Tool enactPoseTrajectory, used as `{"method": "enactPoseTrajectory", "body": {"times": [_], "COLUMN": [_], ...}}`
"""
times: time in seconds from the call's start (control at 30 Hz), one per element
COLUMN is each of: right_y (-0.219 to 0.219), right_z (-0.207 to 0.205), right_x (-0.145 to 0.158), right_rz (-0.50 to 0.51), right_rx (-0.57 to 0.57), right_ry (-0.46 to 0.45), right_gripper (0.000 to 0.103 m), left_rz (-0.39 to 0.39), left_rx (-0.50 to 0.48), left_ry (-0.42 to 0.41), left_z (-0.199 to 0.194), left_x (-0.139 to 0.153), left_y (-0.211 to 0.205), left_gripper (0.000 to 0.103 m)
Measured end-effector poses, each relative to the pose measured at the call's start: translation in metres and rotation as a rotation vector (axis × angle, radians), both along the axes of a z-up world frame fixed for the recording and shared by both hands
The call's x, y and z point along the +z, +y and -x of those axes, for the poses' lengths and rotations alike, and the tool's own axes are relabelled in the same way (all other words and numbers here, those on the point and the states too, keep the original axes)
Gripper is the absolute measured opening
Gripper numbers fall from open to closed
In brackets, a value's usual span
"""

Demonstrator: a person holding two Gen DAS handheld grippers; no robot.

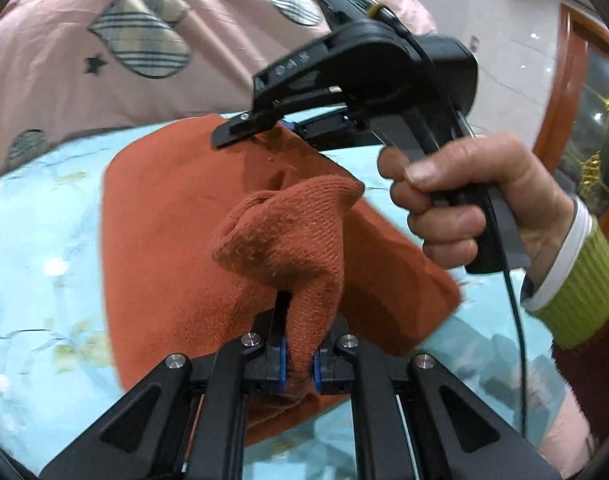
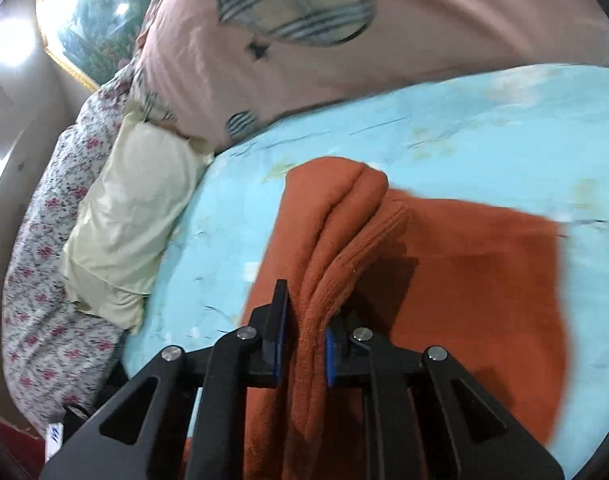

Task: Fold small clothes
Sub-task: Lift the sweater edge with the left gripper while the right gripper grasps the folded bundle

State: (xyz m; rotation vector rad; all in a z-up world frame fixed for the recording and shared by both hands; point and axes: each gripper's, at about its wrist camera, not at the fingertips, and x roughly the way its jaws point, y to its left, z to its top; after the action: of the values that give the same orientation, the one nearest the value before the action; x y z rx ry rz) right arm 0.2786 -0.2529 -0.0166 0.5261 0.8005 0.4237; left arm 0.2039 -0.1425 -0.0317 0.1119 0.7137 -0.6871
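An orange knitted garment (image 1: 176,248) lies on a light blue bedsheet (image 1: 44,264). My left gripper (image 1: 299,364) is shut on a bunched fold of it, lifted off the sheet. The right gripper (image 1: 264,128), held by a hand (image 1: 464,200), pinches the garment's far edge in the left wrist view. In the right wrist view my right gripper (image 2: 304,354) is shut on a thick folded ridge of the orange garment (image 2: 464,264), which spreads flat to the right on the blue sheet (image 2: 484,132).
A pink quilt with plaid heart patches (image 1: 136,40) is heaped behind the garment. A pale yellow pillow (image 2: 128,216) and a floral quilt (image 2: 44,280) lie at the left of the bed. A wooden door frame (image 1: 564,80) stands at the right.
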Motion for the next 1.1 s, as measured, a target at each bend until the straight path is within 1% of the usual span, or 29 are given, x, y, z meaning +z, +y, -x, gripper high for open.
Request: {"method": "enactPoseTrajectory", "body": {"times": [0.1, 0.17, 0.23, 0.3, 0.43, 0.5, 0.57, 0.63, 0.7, 0.73, 0.77, 0.8, 0.83, 0.87, 0.9, 0.93, 1.0, 1.07, 1.1], "right_y": [-0.033, -0.055, -0.068, -0.078, -0.081, -0.077, -0.078, -0.085, -0.089, -0.09, -0.092, -0.094, -0.096, -0.097, -0.099, -0.1, -0.096, -0.09, -0.087], "right_z": [0.013, 0.02, 0.024, 0.027, 0.03, 0.026, 0.026, 0.033, 0.043, 0.048, 0.054, 0.059, 0.065, 0.07, 0.074, 0.076, 0.077, 0.074, 0.072], "right_x": [-0.017, -0.036, -0.049, -0.053, -0.047, -0.052, -0.06, -0.063, -0.06, -0.057, -0.054, -0.051, -0.05, -0.048, -0.047, -0.047, -0.051, -0.057, -0.061], "right_rz": [0.013, 0.005, -0.006, -0.024, -0.05, -0.03, -0.016, -0.032, -0.019, -0.007, 0.0, 0.003, 0.001, -0.003, -0.011, -0.02, -0.042, -0.036, -0.024], "right_rx": [-0.074, -0.117, -0.136, -0.14, -0.151, -0.157, -0.173, -0.189, -0.222, -0.237, -0.251, -0.264, -0.277, -0.285, -0.289, -0.285, -0.252, -0.228, -0.218], "right_ry": [0.041, 0.086, 0.111, 0.11, 0.063, 0.084, 0.106, 0.107, 0.095, 0.09, 0.087, 0.085, 0.082, 0.076, 0.073, 0.076, 0.097, 0.117, 0.127], "right_gripper": [0.016, 0.016, 0.016, 0.016, 0.016, 0.016, 0.016, 0.022, 0.029, 0.031, 0.035, 0.045, 0.054, 0.07, 0.083, 0.085, 0.086, 0.086, 0.086], "left_rz": [0.015, -0.001, -0.023, -0.032, -0.036, -0.04, -0.044, -0.034, -0.023, -0.018, -0.021, -0.03, -0.035, -0.044, -0.046, -0.045, -0.041, -0.028, -0.014], "left_rx": [-0.043, -0.069, -0.084, -0.091, -0.097, -0.099, -0.099, -0.111, -0.122, -0.124, -0.112, -0.086, -0.062, -0.026, 0.012, 0.047, 0.117, 0.184, 0.2], "left_ry": [0.041, 0.062, 0.065, 0.059, 0.055, 0.08, 0.098, 0.104, 0.11, 0.109, 0.103, 0.088, 0.078, 0.076, 0.08, 0.086, 0.112, 0.18, 0.22], "left_z": [0.002, 0.002, 0.004, 0.004, -0.005, -0.003, -0.005, -0.008, -0.002, 0.0, 0.003, 0.005, 0.004, 0.0, -0.004, -0.01, -0.03, -0.06, -0.072], "left_x": [-0.01, -0.019, -0.024, -0.025, -0.025, -0.032, -0.034, -0.03, -0.023, -0.021, -0.018, -0.016, -0.014, -0.013, -0.013, -0.014, -0.017, -0.028, -0.034], "left_y": [-0.027, -0.044, -0.056, -0.06, -0.056, -0.057, -0.052, -0.043, -0.026, -0.019, -0.01, 0.0, 0.009, 0.02, 0.03, 0.041, 0.064, 0.084, 0.089], "left_gripper": [0.007, 0.007, 0.008, 0.008, 0.009, 0.01, 0.015, 0.018, 0.023, 0.03, 0.049, 0.059, 0.073, 0.083, 0.085, 0.085, 0.089, 0.09, 0.09]}}
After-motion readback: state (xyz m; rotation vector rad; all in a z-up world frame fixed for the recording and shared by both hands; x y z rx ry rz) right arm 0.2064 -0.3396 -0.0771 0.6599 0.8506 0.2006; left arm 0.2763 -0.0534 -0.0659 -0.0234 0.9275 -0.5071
